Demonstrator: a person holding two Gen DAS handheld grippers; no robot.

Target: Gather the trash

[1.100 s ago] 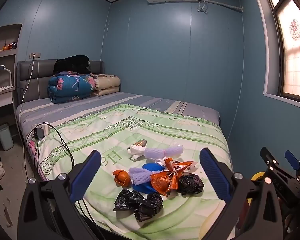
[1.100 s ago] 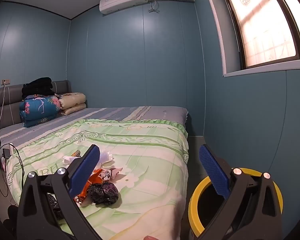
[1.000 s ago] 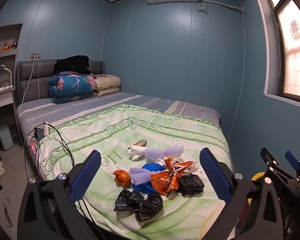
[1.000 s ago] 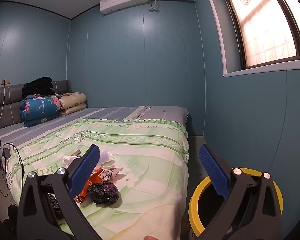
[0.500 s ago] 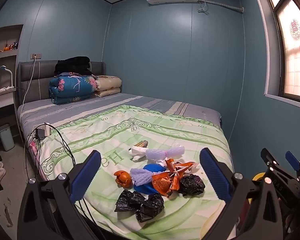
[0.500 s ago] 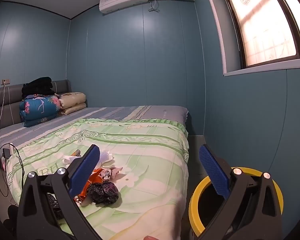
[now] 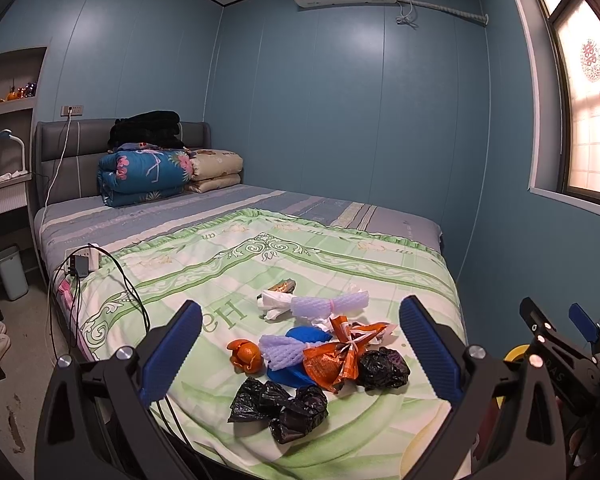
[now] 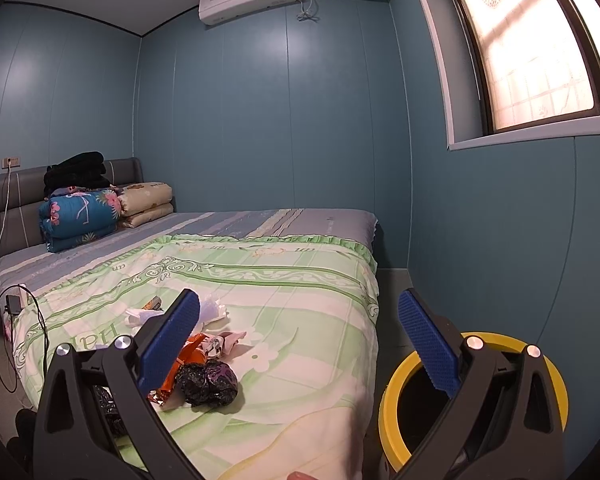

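**A:** Left wrist view first. What's the risk here?

**B:** The left tongs [image 7: 300, 344] stand wide apart and hold nothing, well short of the trash pile [image 7: 320, 356] on the bed [image 7: 220, 264]. The pile lies straight ahead, between the two blue pads. It is all light, crumpled stuff lying in contact: black bags [image 7: 284, 400] nearest the tongs, the orange wrapper [image 7: 336, 360] and foam net [image 7: 282, 354] just beyond, the orange peel [image 7: 245, 356] to the left. I reckon a pinch on one piece could drag its neighbours along or push them off the bed edge, and the bags may slip out because they squash flat.

**A:** Any direction to it?

**B:** The pile's long axis runs away from the tongs, from the black bags up to the white foam sleeve [image 7: 332, 304]. That sleeve itself lies crosswise, left to right.

**A:** And the right wrist view?

**B:** The right tongs [image 8: 298, 344] are also spread and empty. The pile sits to their left, partly hidden behind the left pad; one black bag [image 8: 208, 382] shows just right of it. The yellow-rimmed bin [image 8: 396, 400] is low on the right, behind the right pad, on the floor beside the bed.

**A:** So the danger there?

**B:** The carry, I'd say. Bin and pile are well apart, so a loose scrap could drop to the floor between bed and bin.
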